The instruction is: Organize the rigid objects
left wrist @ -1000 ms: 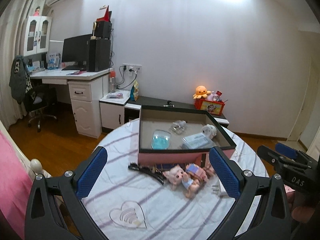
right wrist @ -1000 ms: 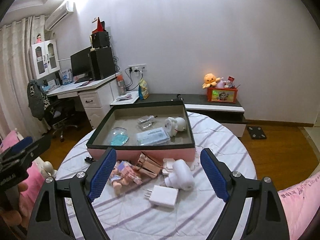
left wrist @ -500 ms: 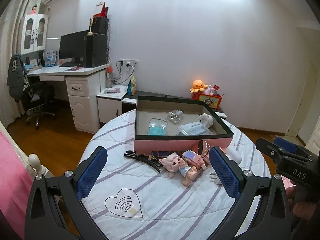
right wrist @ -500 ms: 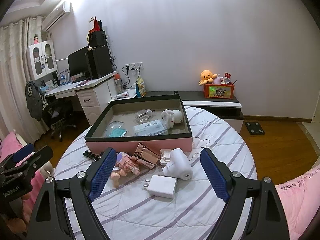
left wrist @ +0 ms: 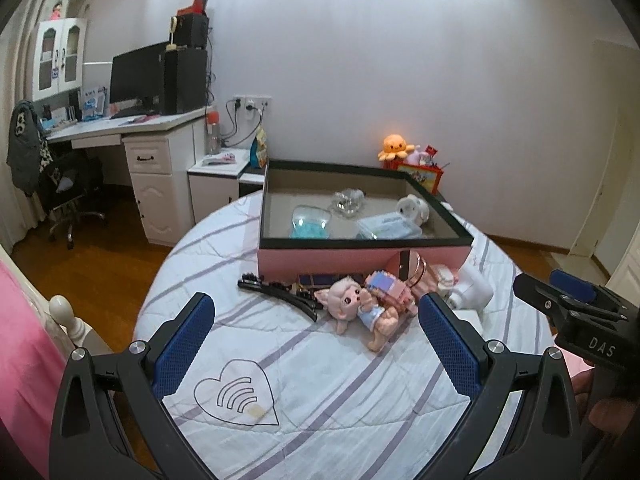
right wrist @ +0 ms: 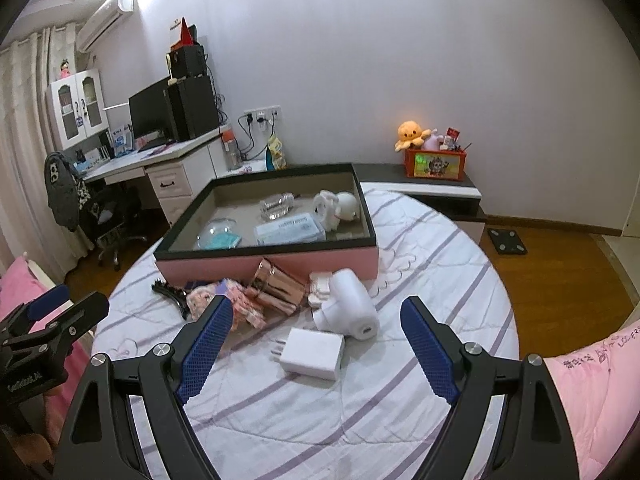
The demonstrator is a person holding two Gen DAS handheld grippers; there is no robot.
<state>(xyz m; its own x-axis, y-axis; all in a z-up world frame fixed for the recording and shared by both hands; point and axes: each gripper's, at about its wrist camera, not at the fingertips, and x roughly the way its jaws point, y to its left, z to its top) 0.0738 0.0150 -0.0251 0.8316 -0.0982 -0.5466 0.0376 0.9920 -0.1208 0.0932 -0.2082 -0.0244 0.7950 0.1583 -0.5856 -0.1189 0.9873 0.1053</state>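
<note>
On the round table [right wrist: 400, 420] with its striped white cover, a pink box [right wrist: 272, 258] with a black rim sits toward the far side, holding a clear dome with blue contents [right wrist: 219, 236], a flat packet [right wrist: 290, 233], a small glass piece [right wrist: 277, 205] and a white round toy [right wrist: 338, 208]. Just in front of the box's near wall lies a loose cluster: a black hair clip [left wrist: 280, 294], a pink-haired doll [left wrist: 360, 310] lying on its side, a shiny rose-gold cup [right wrist: 276, 290] tipped over, a white rounded device [right wrist: 350, 308] and, nearest the right camera, a white charger plug [right wrist: 314, 352] with its prongs pointing left. Both tools hang above the near part of the table, touching nothing. The left gripper [left wrist: 316, 354] has its jaws spread wide with nothing between them, the doll lying just beyond its blue pads. The right gripper [right wrist: 316, 354] is likewise wide apart and empty, with the charger plug lying between and just beyond its fingertips.
</note>
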